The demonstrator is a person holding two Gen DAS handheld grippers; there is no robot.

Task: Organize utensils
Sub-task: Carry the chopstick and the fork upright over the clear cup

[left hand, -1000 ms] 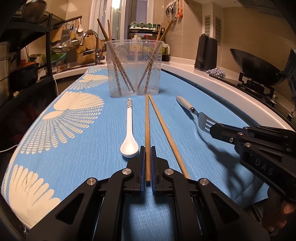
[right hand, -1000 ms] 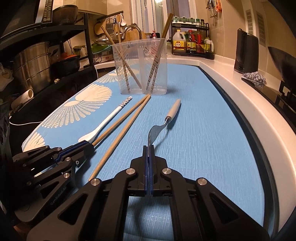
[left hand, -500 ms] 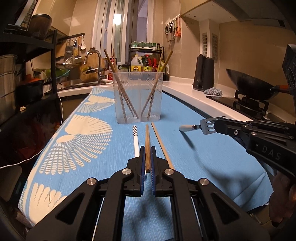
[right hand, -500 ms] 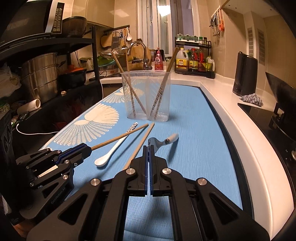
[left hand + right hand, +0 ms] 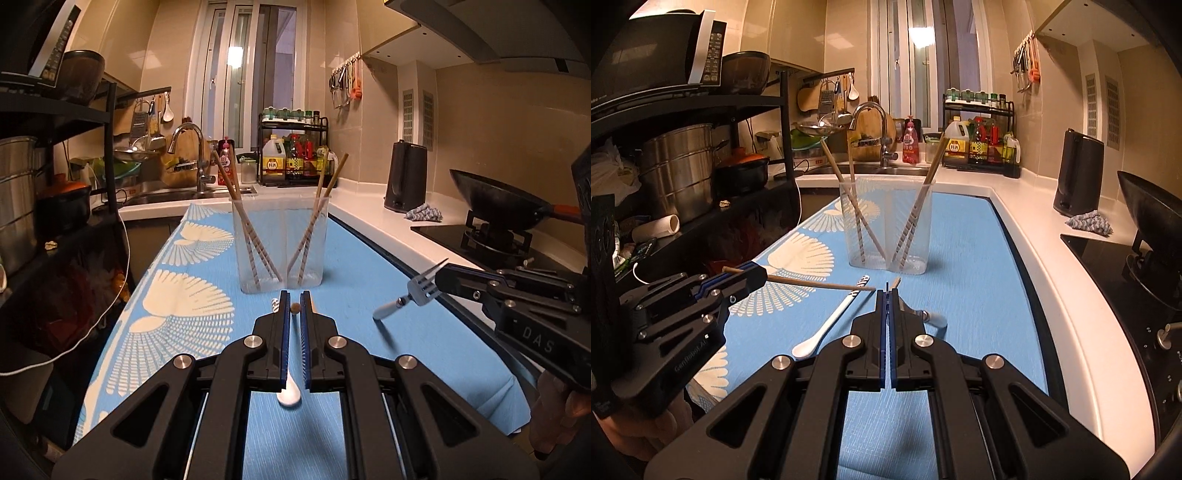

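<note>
Chopstick (image 5: 820, 283) sits clamped in the left gripper (image 5: 294, 314), raised off the desk (image 5: 964, 258). Right gripper (image 5: 888, 310) is closed on a fork (image 5: 419, 291), likewise lifted.

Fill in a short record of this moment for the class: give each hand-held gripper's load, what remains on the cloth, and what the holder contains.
left hand-held gripper: shut on a wooden chopstick, lifted off the cloth
right hand-held gripper: shut on the fork, held by its tines, handle hanging free
on the blue cloth: white spoon; second chopstick, mostly hidden
clear holder: two compartments, chopsticks leaning in each
fork in holder: none yet
</note>
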